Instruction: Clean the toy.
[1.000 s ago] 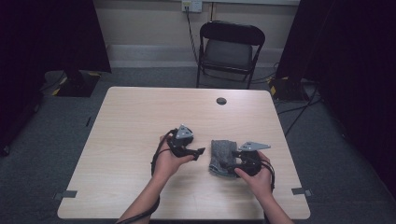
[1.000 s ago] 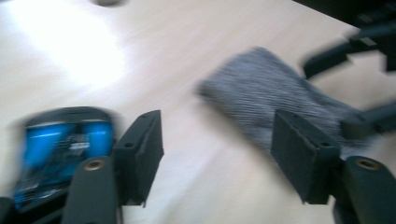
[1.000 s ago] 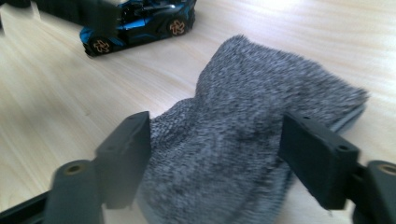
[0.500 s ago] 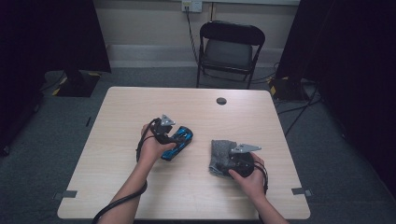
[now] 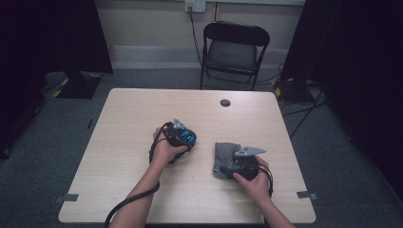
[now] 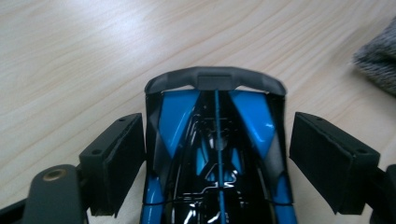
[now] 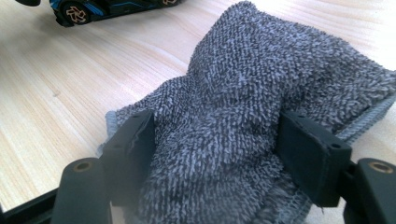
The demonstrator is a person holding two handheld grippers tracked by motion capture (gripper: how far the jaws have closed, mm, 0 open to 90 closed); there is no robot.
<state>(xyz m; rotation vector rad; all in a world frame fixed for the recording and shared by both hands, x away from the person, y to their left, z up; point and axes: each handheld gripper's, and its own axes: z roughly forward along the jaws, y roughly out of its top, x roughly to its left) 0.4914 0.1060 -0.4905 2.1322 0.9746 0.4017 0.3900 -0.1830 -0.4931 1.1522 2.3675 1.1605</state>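
Observation:
A blue and black toy car (image 6: 215,154) rests on the wooden table between the jaws of my left gripper (image 6: 217,122). Those jaws have just been opening, and a thin gap shows on each side of the car. In the high view this gripper (image 5: 182,137) and the car (image 5: 187,138) are at the table's middle. My right gripper (image 7: 215,126) is shut on a bunched grey terry cloth (image 7: 261,60), which bulges up between its pads. From above, the right gripper (image 5: 238,164) lies on the cloth (image 5: 221,156), right of the car.
The light wooden table (image 5: 119,142) has a small black round disc (image 5: 225,102) near its far edge. A black folding chair (image 5: 233,52) stands behind the table. In the right gripper view the toy car (image 7: 93,7) sits beyond the cloth.
My left hand has shifted left, away from the cloth, and lowered the car to the table. Its jaws now stand wider. The right hand has stayed on the cloth.

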